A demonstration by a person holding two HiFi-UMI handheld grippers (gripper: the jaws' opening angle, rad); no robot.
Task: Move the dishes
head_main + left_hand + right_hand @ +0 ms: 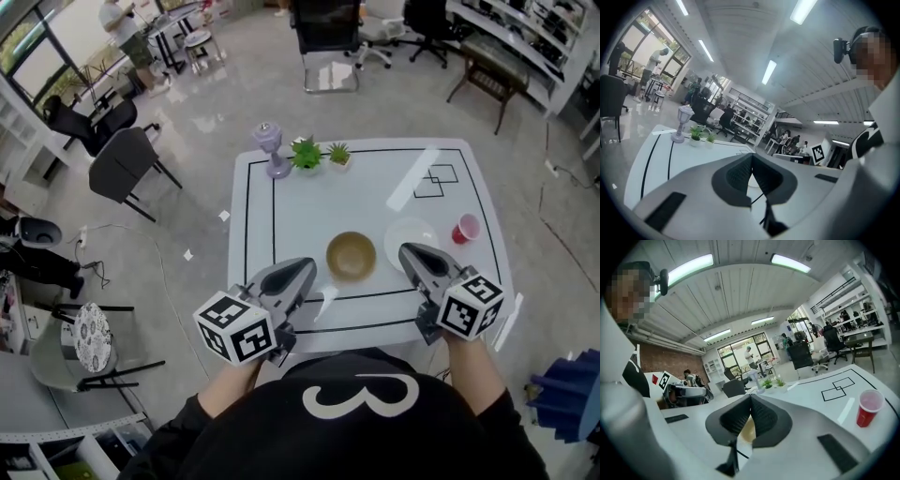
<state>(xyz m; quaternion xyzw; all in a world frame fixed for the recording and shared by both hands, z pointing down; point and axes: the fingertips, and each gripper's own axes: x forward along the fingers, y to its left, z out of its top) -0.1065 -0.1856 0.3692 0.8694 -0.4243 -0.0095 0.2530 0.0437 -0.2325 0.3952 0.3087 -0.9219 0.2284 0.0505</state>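
- Here, the white table (375,187) fills the middle of the head view, and a black line runs just inside its edges.
- The brown bowl (351,255) stands near the lower edge of the table, just inside the black line.
- The white plate (412,239) lies just beside the bowl, on its right, with a thin gap between them.
- The red cup (466,228) stands to the right of the plate, near the right edge of the table.
- A lamp (271,148) and two small plants (306,155) are at the upper left corner, along the far edge. A wide white area lies between them and the dishes.
- The left gripper (302,272) is at the lower left, over the near edge, and points toward the bowl. Its jaws are pressed together with nothing between them.
- The right gripper (410,253) is at the lower right, and its tip overlaps the lower rim of the plate in the picture. Its jaws are also closed and empty.
- Chairs stand on the floor well apart from the left and far edges of the table.
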